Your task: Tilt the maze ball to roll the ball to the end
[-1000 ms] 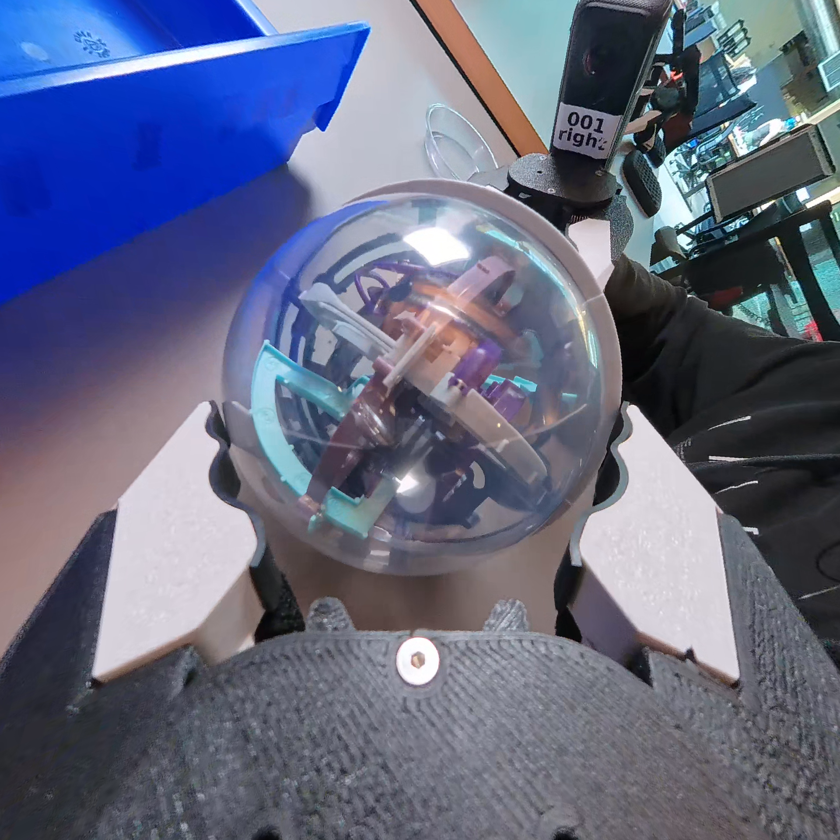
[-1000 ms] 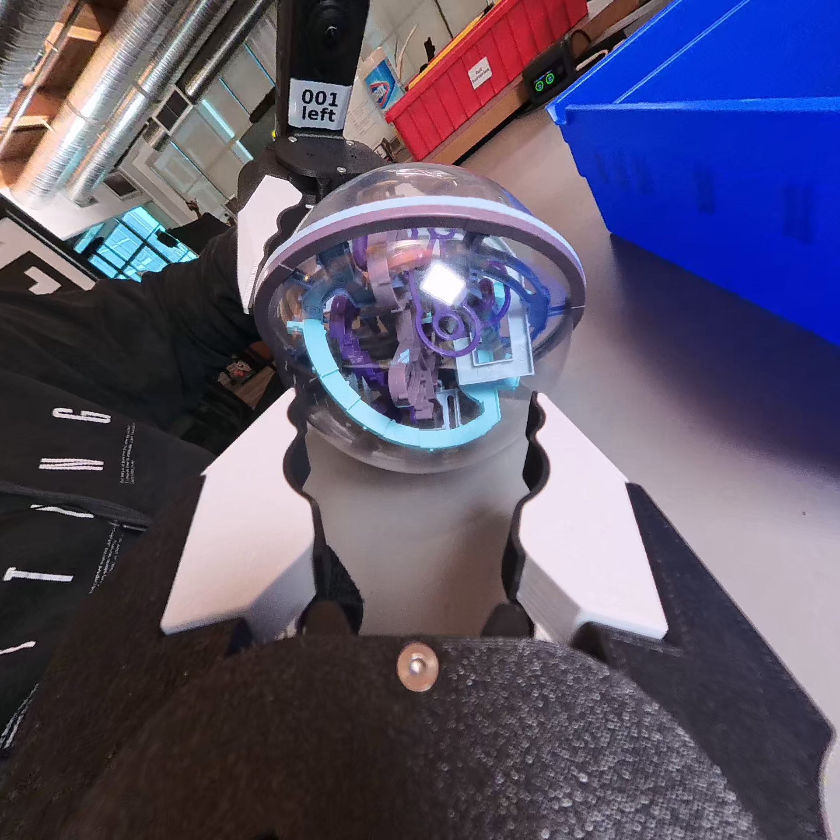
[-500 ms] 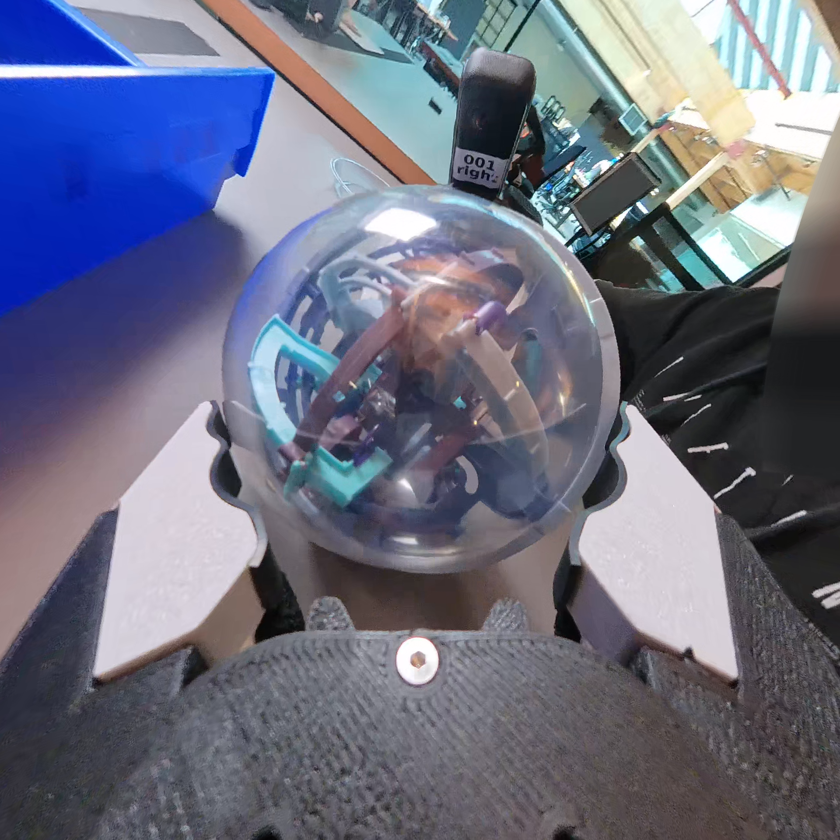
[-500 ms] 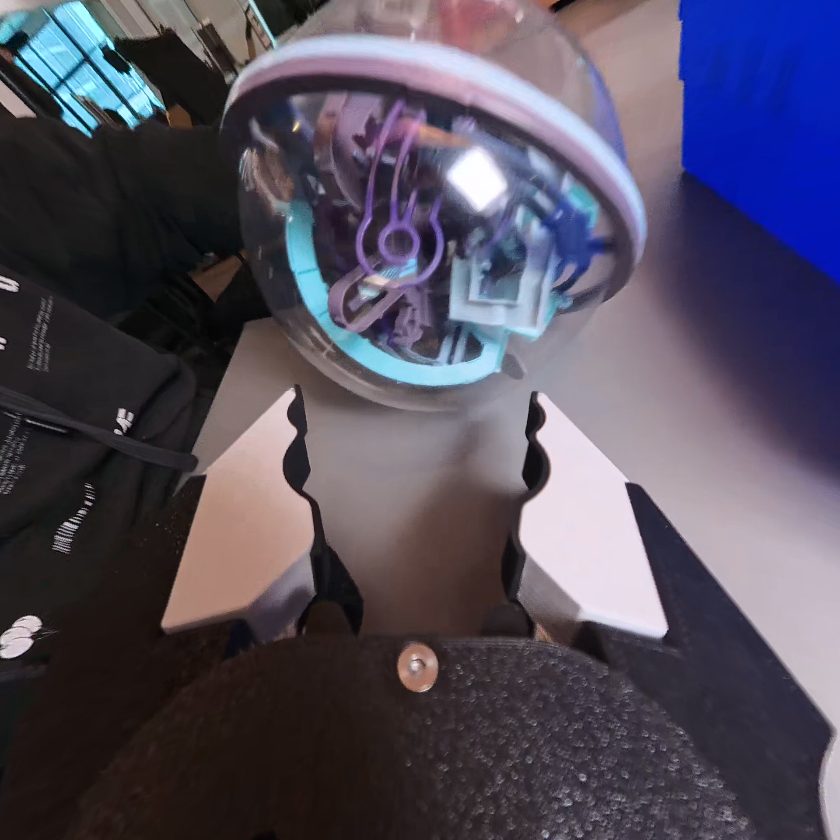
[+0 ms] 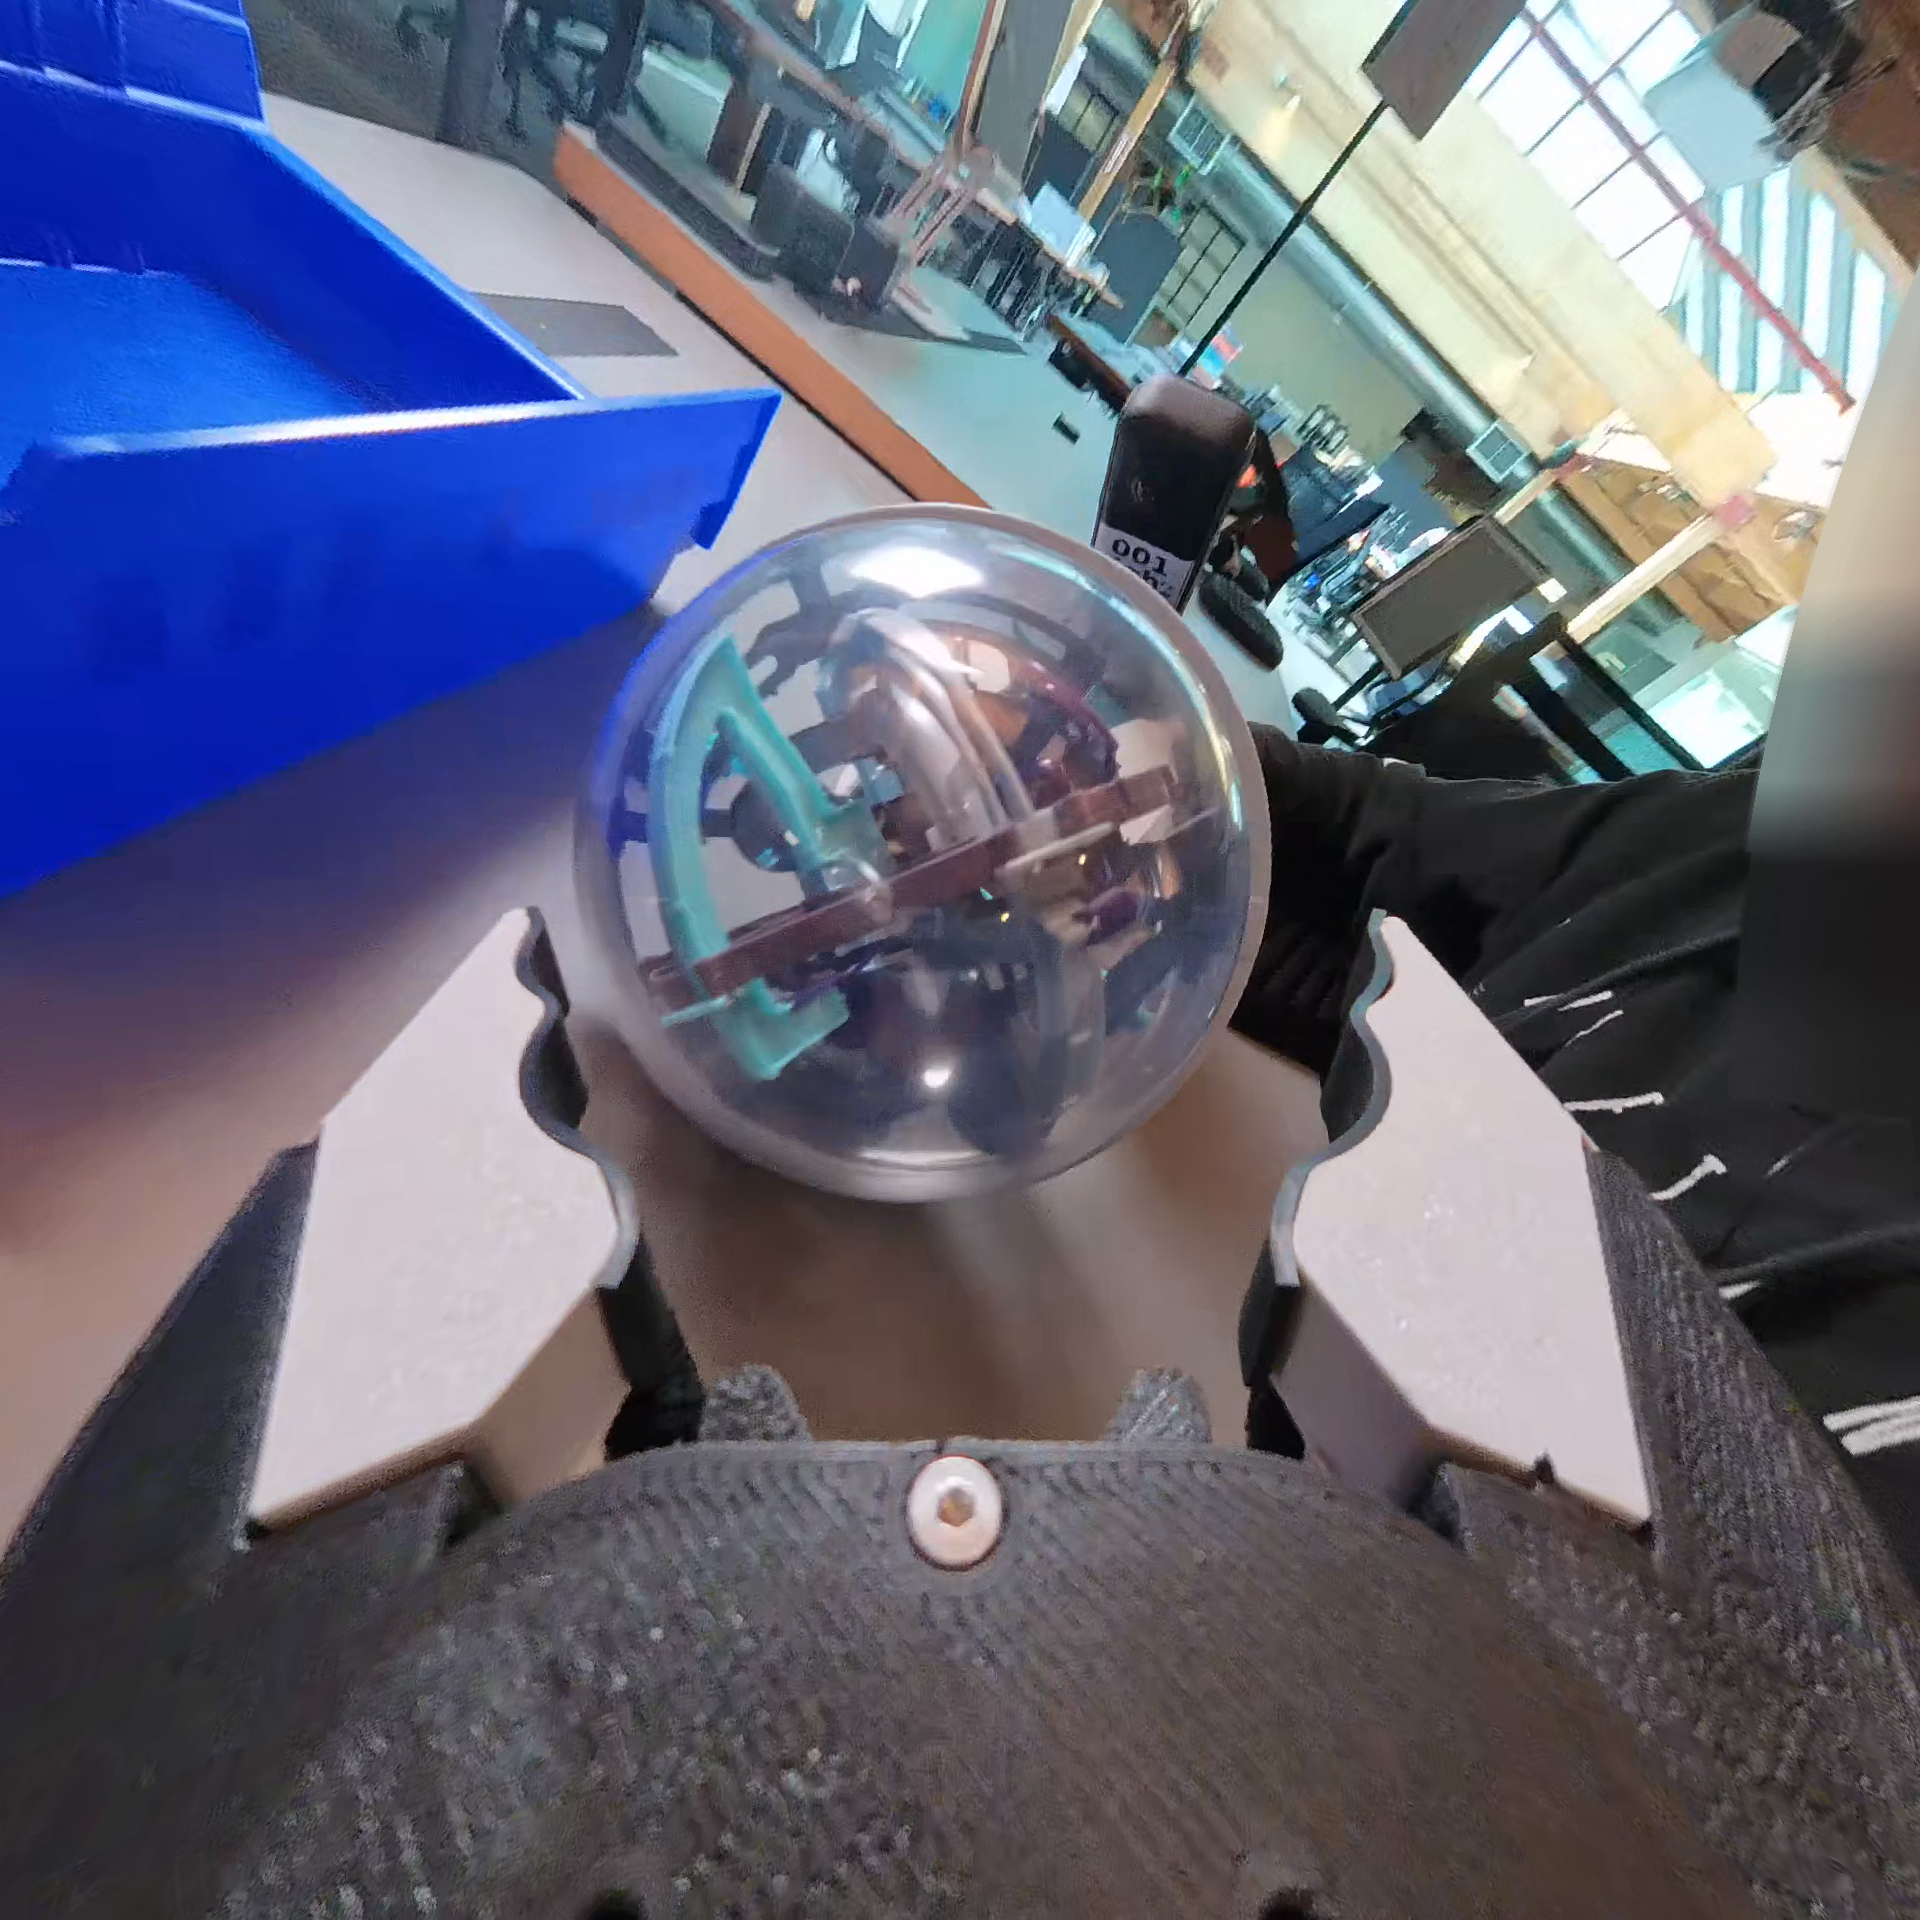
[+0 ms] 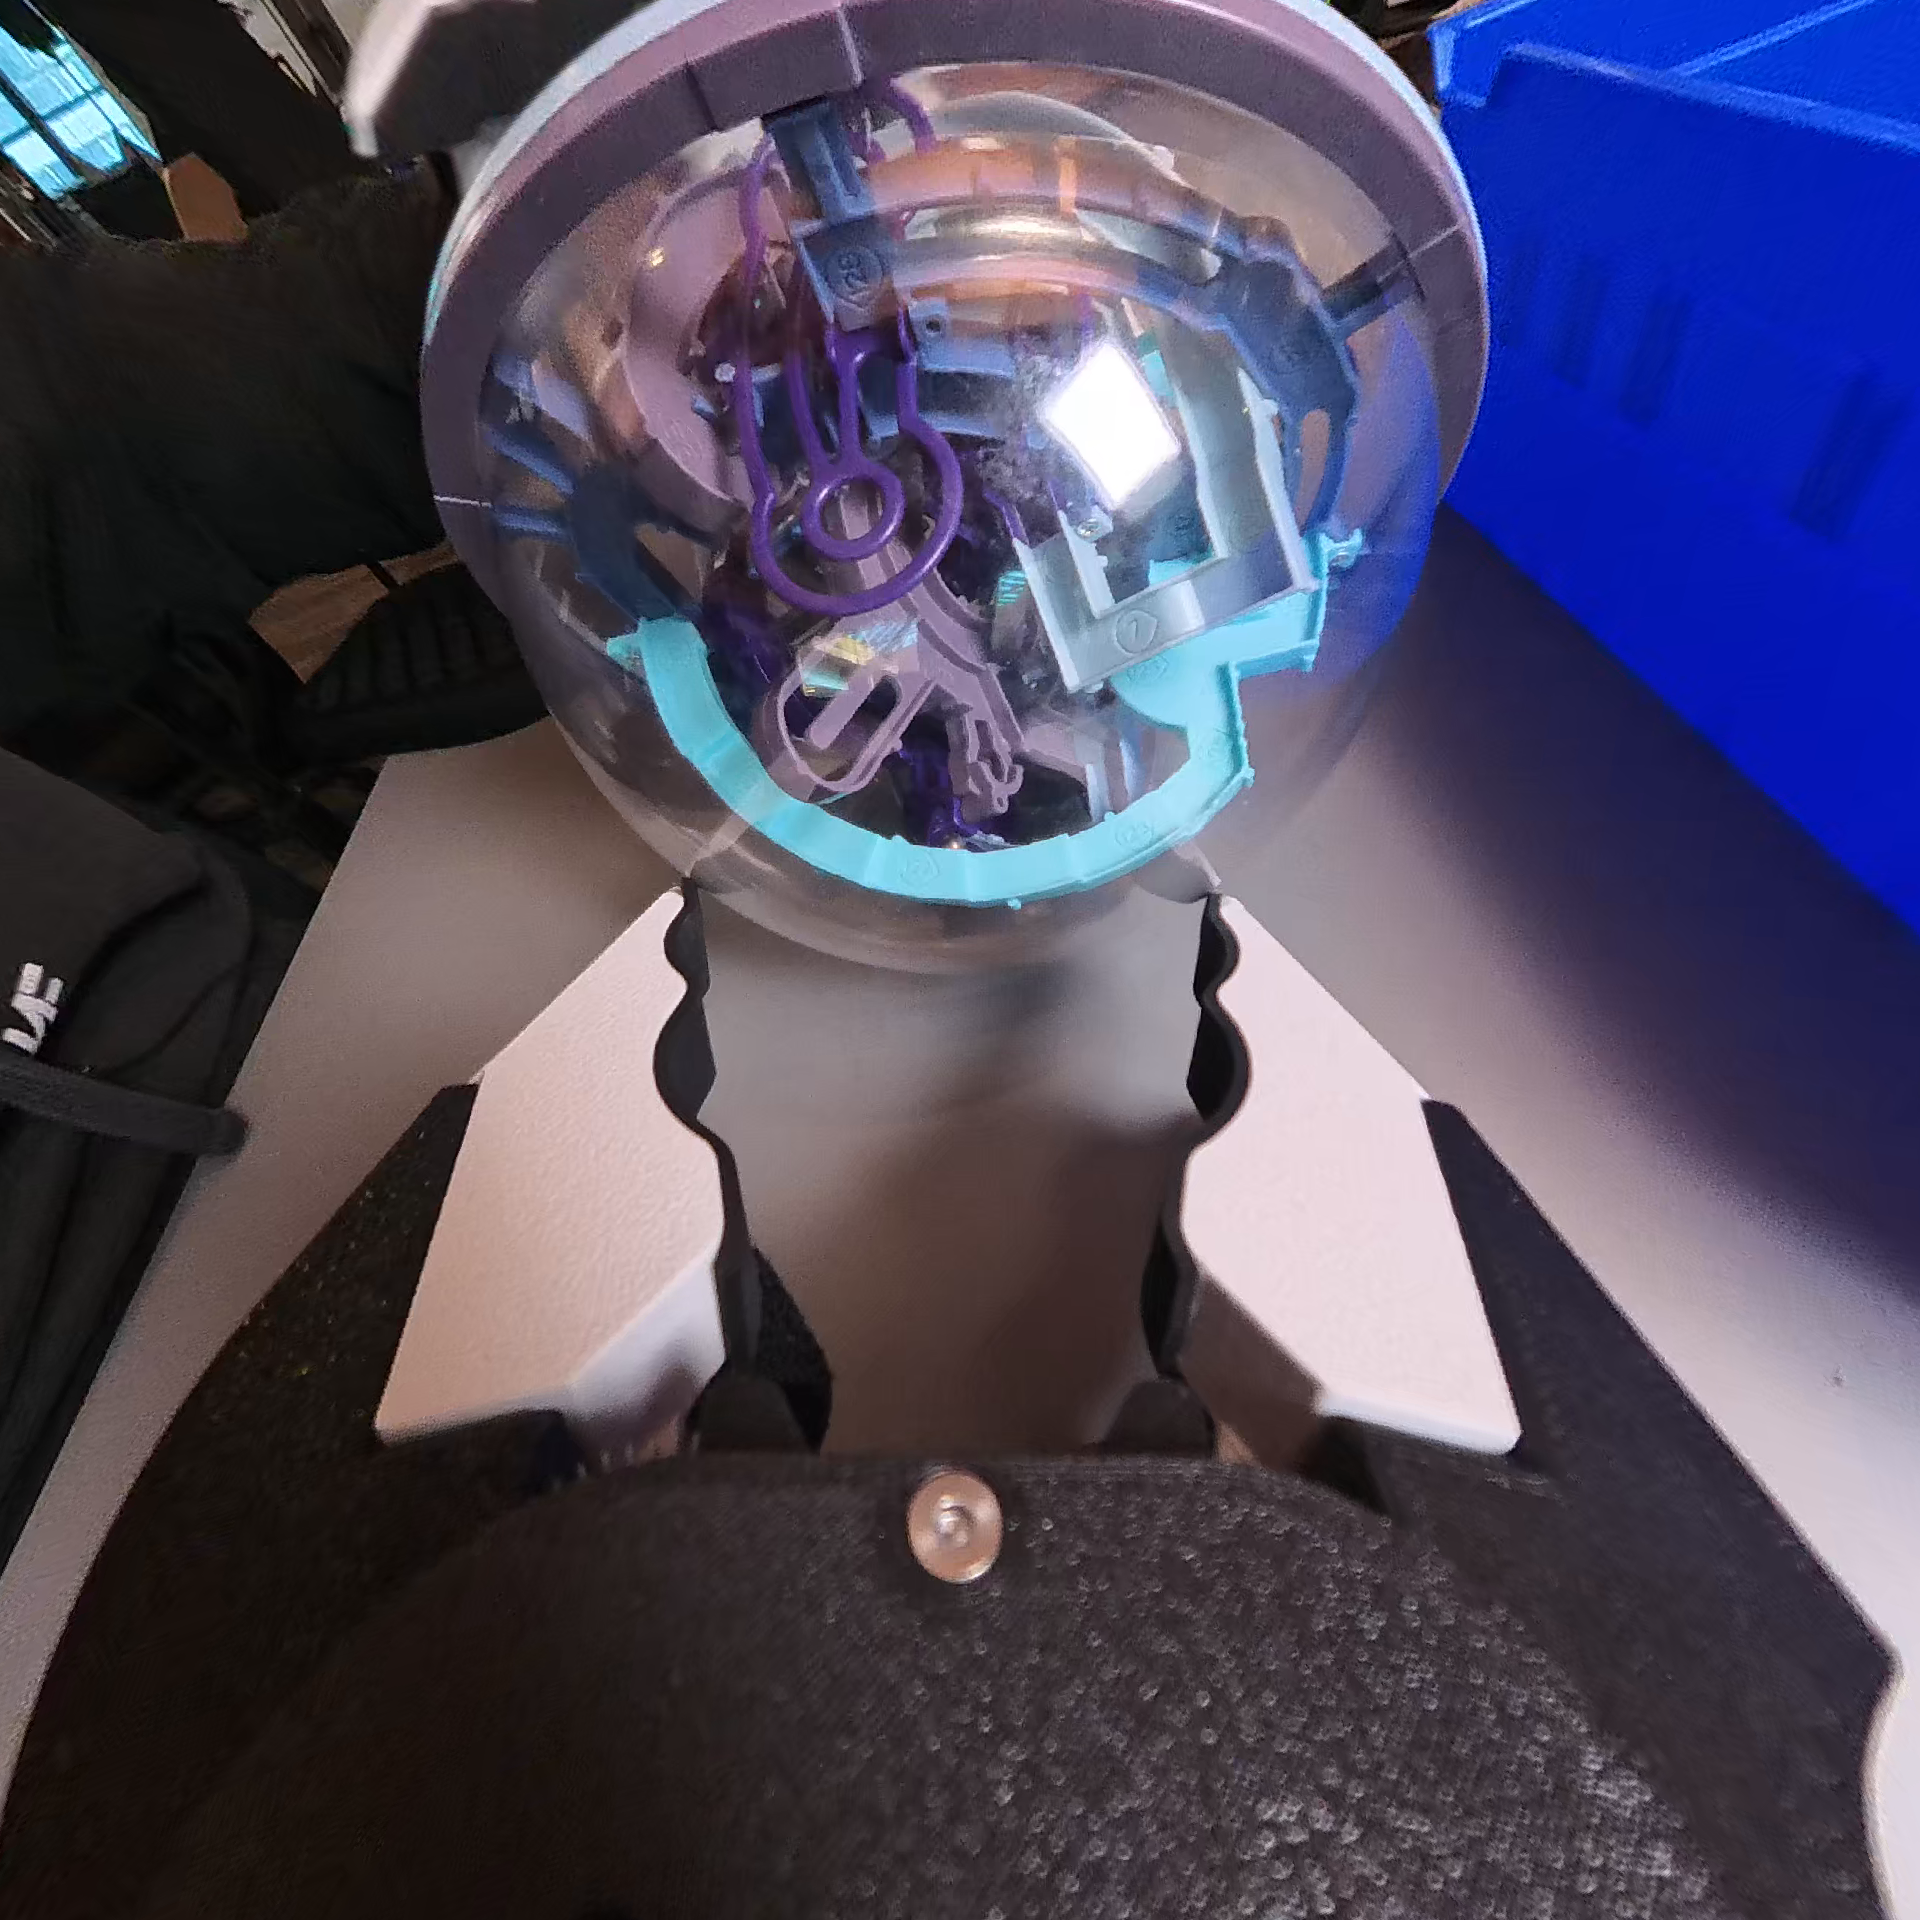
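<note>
The maze ball (image 5: 920,852) is a clear sphere with teal, purple and brown tracks inside. It sits low over the table just ahead of my left gripper (image 5: 951,956), whose jaws are wide open; the ball is close to the left finger, with a gap to the right finger. In the right wrist view the maze ball (image 6: 951,468) fills the upper middle, its grey seam ring tilted. My right gripper (image 6: 945,914) is open, its fingertips at the ball's lower edge. I cannot make out the small ball inside.
A blue bin (image 5: 312,571) stands on the table to the left and shows at the right in the right wrist view (image 6: 1714,416). A person's black sleeve (image 5: 1507,883) is on the right. The table's edge (image 5: 727,301) runs behind.
The ball was clamped between my left fingers; now it lies farther out with a gap at the right finger. It has rotated. My right gripper has come closer to it.
</note>
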`<state>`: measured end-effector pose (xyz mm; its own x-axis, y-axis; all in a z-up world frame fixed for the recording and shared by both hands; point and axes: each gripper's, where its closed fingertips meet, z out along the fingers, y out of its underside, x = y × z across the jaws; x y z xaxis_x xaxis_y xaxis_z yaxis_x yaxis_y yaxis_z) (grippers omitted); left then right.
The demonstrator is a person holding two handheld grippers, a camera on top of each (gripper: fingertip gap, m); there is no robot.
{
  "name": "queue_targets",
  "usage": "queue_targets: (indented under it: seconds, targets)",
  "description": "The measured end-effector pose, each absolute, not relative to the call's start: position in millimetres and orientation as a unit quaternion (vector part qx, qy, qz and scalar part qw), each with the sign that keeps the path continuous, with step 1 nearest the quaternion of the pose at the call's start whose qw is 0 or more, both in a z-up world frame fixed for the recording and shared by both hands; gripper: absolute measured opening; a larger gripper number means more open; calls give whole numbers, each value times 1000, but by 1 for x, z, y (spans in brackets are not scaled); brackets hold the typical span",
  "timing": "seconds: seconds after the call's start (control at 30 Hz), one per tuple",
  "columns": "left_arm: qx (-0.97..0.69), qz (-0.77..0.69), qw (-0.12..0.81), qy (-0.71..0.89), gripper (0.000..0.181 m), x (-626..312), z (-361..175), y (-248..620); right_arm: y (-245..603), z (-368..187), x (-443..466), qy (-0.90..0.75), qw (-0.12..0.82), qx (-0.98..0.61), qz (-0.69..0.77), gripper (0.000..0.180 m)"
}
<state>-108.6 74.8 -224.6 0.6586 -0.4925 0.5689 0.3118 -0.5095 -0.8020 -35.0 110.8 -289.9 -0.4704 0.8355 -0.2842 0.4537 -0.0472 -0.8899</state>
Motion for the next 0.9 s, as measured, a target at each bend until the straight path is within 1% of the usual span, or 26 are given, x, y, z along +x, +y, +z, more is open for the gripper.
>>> queue_targets:
  seconds: [0.03, 0.07, 0.13, 0.2, 0.53, 0.6, 0.73, 0.9]
  targets:
    - [-777, -405, 478, 62, 150, -101, -224, 77, 110, -289, -37, -667, 179, -482, 539, 93]
    - [-789, -403, 460, 63, 159, -93, -227, 78, 108, -289, -38, -668, 181, -480, 539, 94]
    - [-814, -374, 438, 72, 159, -88, -239, 82, 106, -288, -38, -673, 193, -473, 535, 94]
    - [-817, -381, 426, 73, 159, -86, -245, 81, 103, -282, -38, -671, 216, -462, 538, 93]
    - [-708, -547, 442, 62, 159, -85, -256, 79, 111, -241, -42, -625, 283, -449, 572, 94]
    - [-683, -585, 435, 44, 159, -85, -250, 80, 114, -230, -42, -608, 290, -444, 591, 88]
    - [-614, -663, 428, 8, 159, -91, -228, 80, 117, -206, -41, -595, 290, -425, 618, 69]
    - [-554, -717, 424, 6, 159, -92, -211, 73, 109, -185, -40, -619, 315, -376, 613, 69]
